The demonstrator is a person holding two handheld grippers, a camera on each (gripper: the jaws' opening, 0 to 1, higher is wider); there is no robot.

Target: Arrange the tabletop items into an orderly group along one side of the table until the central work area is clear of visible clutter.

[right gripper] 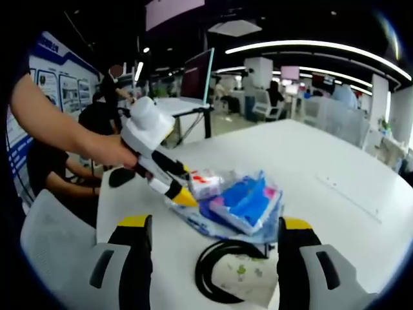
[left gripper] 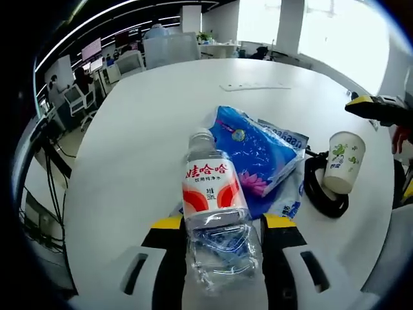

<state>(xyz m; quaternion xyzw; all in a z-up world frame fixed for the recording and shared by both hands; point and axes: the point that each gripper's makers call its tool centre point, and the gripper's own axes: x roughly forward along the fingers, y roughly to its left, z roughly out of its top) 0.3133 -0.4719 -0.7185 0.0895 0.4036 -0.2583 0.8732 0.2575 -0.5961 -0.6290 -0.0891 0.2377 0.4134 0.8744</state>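
Your left gripper (left gripper: 222,242) has the bottle (left gripper: 213,213) pinched low between both jaws, its crushed base near the lens and its cap pointing up-frame toward the blue packet (left gripper: 258,152). I'd say you hold it low so it can go down beside the packet. The bottle is clear, crumpled at the bottom, with a red-and-white label. At right of that frame the paper cup (left gripper: 344,161) sits on a black cable coil (left gripper: 319,194), close beside the packet. In the right gripper view your right gripper (right gripper: 213,258) stands wide apart, holding nothing, the cup lying low between its jaws. The table (left gripper: 161,110) beyond is bare, so the group seems nearly formed.
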